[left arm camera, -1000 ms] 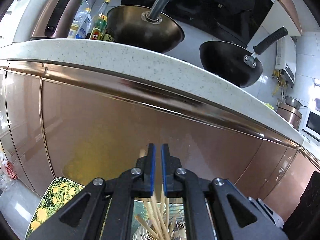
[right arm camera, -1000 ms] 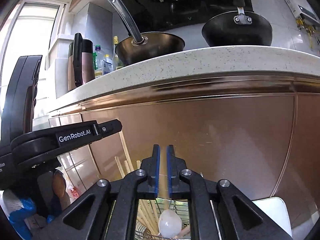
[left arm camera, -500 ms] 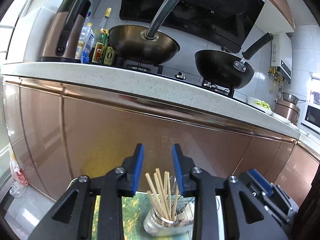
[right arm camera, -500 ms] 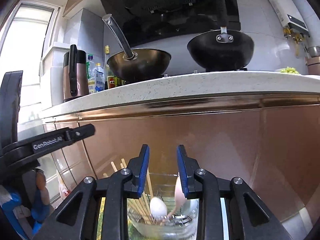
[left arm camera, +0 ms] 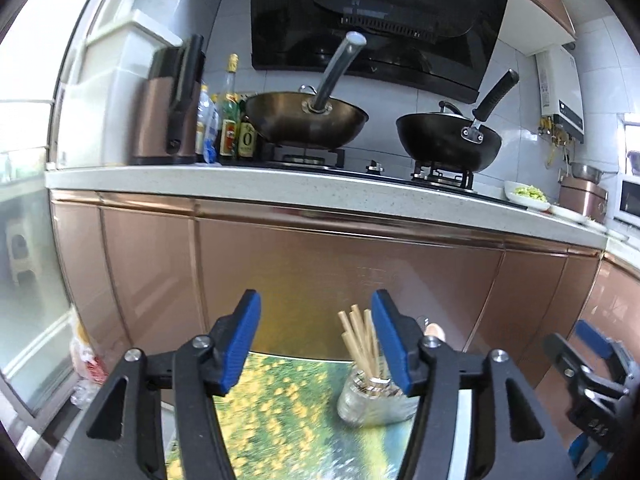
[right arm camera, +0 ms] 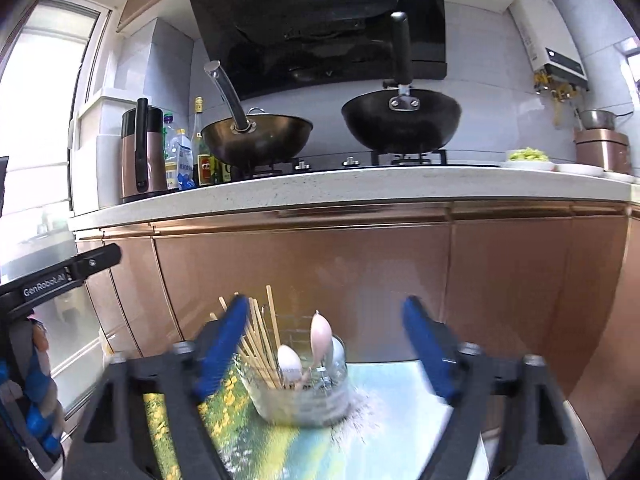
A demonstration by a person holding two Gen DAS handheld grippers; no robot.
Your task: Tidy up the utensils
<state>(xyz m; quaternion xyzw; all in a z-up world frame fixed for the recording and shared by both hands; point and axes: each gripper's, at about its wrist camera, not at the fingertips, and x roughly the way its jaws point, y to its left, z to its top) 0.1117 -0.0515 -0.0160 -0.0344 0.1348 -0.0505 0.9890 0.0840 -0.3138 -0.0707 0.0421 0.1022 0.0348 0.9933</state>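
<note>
Both jaws spread wide and empty over the utensil jar.

Our left gripper (left arm camera: 316, 340) holds nothing, its jaws far apart; the glass jar (left arm camera: 370, 400) sits at 3 o'clock between them, just inside the right pad, chopsticks (left arm camera: 358, 338) standing in it. Our right gripper (right arm camera: 326, 344) is equally wide and empty, the jar (right arm camera: 298, 394) at 7 o'clock, holding chopsticks (right arm camera: 256, 344) and spoons (right arm camera: 320, 338). The jar rests on a flower-printed surface (left arm camera: 280, 420), before copper cabinets (right arm camera: 360, 272).

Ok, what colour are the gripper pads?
Blue, clearest on the left gripper in the left wrist view.
</note>
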